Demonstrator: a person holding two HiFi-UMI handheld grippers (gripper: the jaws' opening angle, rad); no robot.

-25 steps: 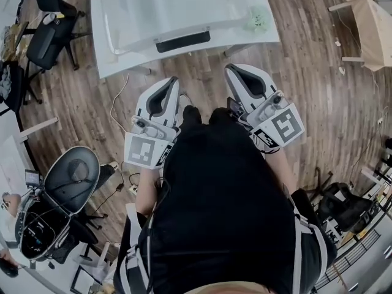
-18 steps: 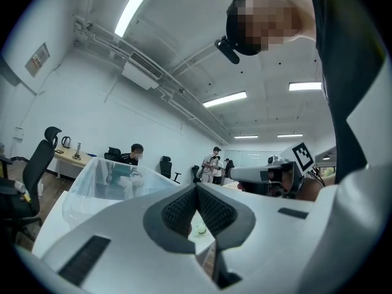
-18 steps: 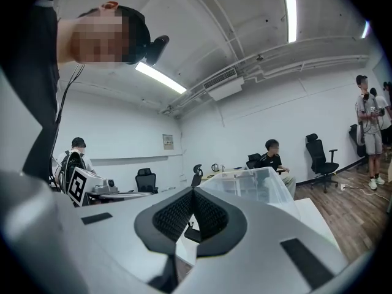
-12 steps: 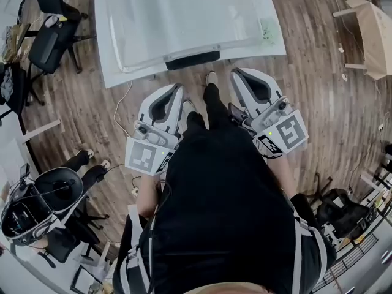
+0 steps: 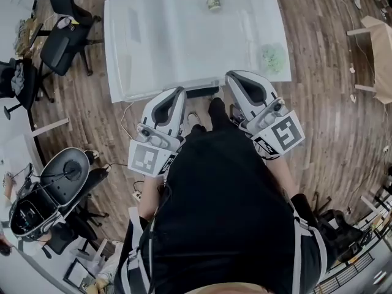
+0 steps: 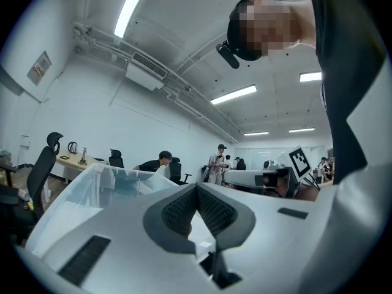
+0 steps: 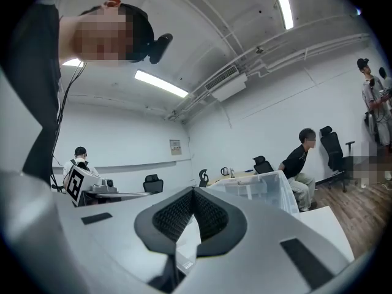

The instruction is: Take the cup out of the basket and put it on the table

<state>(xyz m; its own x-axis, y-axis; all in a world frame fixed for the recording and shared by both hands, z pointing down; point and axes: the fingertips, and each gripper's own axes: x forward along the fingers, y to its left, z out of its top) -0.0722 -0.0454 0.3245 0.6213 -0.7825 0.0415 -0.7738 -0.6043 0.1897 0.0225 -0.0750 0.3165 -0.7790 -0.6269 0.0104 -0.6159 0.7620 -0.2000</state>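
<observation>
1. The left claw (image 5: 177,91) and right claw (image 5: 236,76) are both clenched on nothing. Their tips now overlap the bench's (image 5: 270,17) near edge; earlier they hung short of it.
2. The cup (image 5: 212,0), out of view a second ago, now shows at the clear basket's (image 5: 184,41) far end.

1. Black top (image 5: 226,213), with white stripes along both sides.
2. Left claw (image 5: 176,92): white shell, dark grey ribbed pads (image 6: 174,212), black-and-white marker cube (image 5: 146,158).
3. Right claw (image 5: 234,76): matching shell, pads and cube.

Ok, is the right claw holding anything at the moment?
No, the right claw is shut, its jaws pressed together with nothing between them.
</observation>
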